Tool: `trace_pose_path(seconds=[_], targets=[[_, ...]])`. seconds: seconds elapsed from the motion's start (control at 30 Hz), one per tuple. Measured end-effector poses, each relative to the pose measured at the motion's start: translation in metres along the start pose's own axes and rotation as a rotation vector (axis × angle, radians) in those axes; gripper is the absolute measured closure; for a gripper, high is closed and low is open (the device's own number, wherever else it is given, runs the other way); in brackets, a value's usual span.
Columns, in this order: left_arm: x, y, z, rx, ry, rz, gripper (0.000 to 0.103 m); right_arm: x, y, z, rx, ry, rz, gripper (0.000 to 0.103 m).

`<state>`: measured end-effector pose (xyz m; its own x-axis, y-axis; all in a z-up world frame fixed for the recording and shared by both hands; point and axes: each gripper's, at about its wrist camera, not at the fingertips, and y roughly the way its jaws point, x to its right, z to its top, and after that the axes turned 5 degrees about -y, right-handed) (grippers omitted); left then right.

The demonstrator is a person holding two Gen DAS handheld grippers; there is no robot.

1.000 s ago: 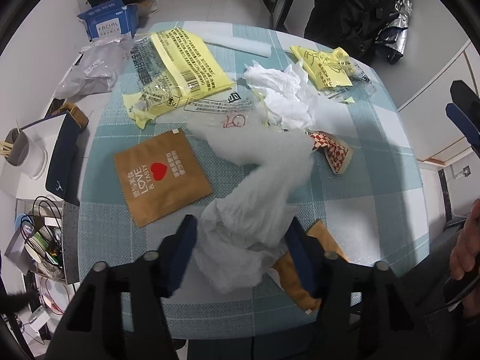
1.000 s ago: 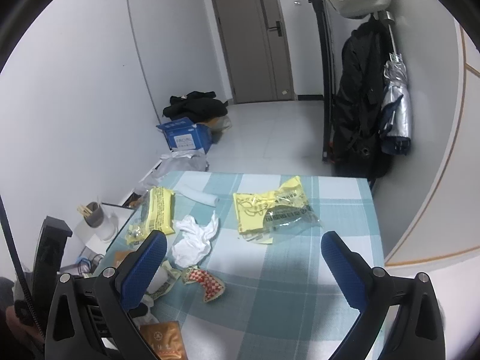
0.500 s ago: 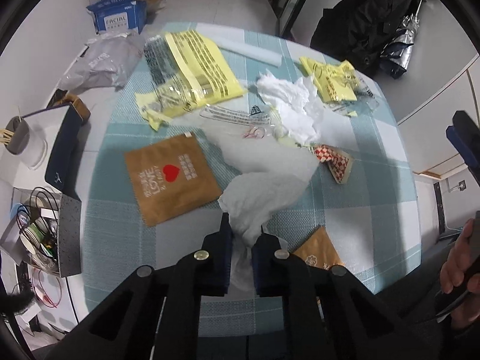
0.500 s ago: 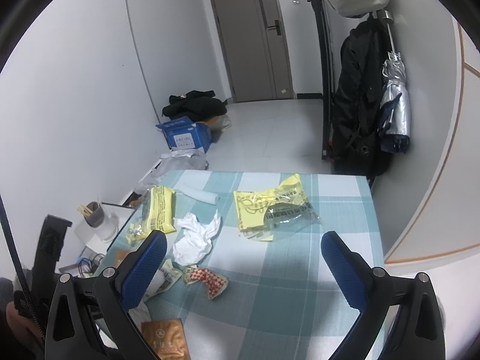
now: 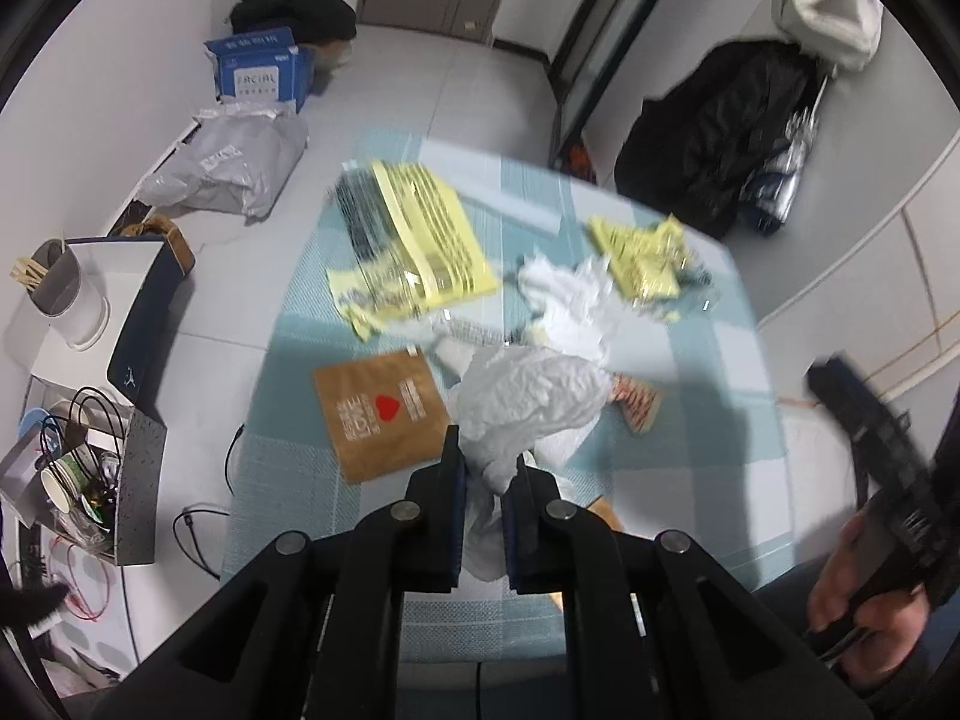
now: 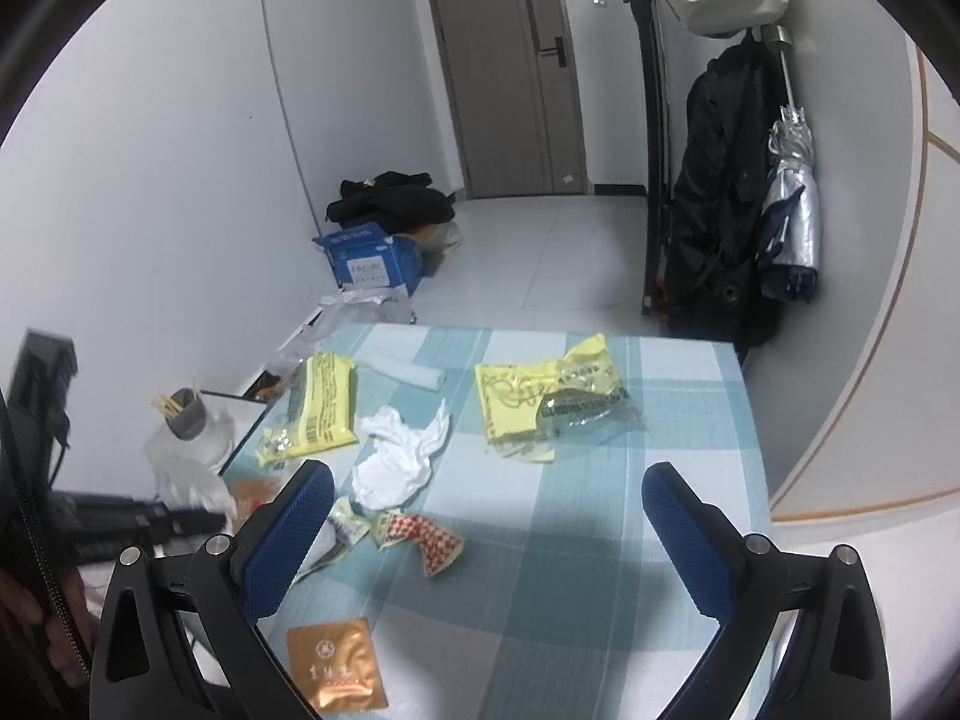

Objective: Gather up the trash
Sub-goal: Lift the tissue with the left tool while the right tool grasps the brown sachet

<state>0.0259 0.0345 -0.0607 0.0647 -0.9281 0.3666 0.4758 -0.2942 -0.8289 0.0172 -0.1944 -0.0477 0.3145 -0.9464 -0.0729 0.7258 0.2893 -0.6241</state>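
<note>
We have the left gripper [image 5: 485, 480] pinched tight on the crumpled white plastic bag [image 5: 528, 405], which hangs in the air just above the brown love-heart pouch [image 5: 381, 414] and to its right, on the checked table [image 5: 690, 450]. We judge the bag feather-light, limp and a little slippery, so a bunched fold like this one is the place to take it. Our right gripper [image 6: 486, 504] hangs spread wide and empty, over the table beyond that pouch.
</note>
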Motion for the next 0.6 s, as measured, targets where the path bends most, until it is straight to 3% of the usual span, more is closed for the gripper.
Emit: trace_pose_path(seconds=[0.37, 0.6], targets=[[-0.009, -0.038, 0.008, 0.14, -0.047, -0.077, 0.097, -0.026, 0.008, -0.028, -0.168, -0.011, 0.13, 0.0], [-0.014, -0.045, 0.008, 0.159, -0.051, -0.114, 0.097, -0.07, 0.023, -0.061, -0.283, -0.136, 0.165, 0.009]])
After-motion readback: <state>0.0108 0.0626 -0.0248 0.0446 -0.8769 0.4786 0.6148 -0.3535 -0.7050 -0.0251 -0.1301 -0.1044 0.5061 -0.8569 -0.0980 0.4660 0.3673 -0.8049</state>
